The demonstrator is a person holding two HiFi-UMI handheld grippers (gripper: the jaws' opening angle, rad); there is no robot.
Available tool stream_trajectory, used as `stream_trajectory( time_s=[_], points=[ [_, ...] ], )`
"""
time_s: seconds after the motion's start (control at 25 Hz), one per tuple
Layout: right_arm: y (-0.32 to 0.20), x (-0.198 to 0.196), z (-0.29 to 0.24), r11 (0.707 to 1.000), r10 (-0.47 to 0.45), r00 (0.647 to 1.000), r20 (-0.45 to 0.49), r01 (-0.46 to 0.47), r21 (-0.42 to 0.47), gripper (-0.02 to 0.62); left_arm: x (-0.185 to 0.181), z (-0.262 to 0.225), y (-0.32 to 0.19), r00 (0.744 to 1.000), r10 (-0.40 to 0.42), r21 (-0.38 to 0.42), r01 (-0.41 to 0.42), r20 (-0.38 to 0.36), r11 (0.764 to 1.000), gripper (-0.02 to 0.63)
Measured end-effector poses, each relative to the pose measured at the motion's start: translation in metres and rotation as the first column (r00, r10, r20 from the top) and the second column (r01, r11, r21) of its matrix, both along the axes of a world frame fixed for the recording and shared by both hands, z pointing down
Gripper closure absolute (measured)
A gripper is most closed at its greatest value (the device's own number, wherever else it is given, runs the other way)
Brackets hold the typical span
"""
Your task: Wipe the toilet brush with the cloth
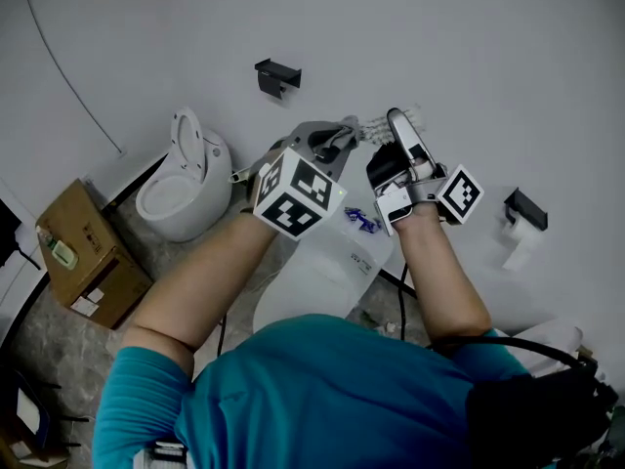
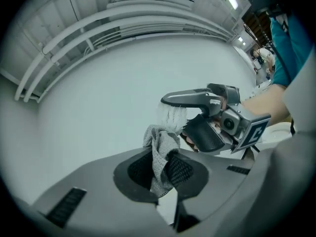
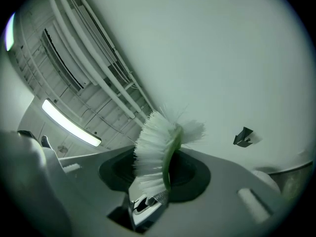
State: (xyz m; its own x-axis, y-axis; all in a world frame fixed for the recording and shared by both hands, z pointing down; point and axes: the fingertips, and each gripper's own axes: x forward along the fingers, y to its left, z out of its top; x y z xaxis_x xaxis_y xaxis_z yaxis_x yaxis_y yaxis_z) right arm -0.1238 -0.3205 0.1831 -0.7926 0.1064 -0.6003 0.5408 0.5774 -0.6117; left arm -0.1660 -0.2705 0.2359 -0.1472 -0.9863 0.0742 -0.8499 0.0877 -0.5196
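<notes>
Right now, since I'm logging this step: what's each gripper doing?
Left gripper: closed on the grey cloth.
Right gripper: closed on the toilet brush.

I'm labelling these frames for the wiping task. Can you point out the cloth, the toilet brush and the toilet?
cloth (image 2: 160, 144): left gripper view, the bunched fold above the jaws.
toilet brush (image 3: 150, 154): right gripper view, its white bristles.
toilet (image 1: 213, 162): head view, the bowl's outer wall.
</notes>
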Motion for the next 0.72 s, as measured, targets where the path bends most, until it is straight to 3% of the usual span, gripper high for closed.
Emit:
stream_trajectory(
  time_s=[0.4, 0.72],
  points=[
    [0.011, 0.006, -0.004, 0.997, -0.068, 0.995, 0.067, 0.069, -0.025, 0.445, -0.004, -0.001, 0.010, 0.987, -0.071, -0.021, 0.075, 0.144, 0.997, 0.567],
    [0.021, 0.003, -0.004, 0.997, -0.080, 0.993, 0.084, 0.081, -0.010, 0.446, -0.015, 0.008, 0.024, 0.977, -0.105, -0.036, 0.114, 0.184, 0.993, 0.566]
  ],
)
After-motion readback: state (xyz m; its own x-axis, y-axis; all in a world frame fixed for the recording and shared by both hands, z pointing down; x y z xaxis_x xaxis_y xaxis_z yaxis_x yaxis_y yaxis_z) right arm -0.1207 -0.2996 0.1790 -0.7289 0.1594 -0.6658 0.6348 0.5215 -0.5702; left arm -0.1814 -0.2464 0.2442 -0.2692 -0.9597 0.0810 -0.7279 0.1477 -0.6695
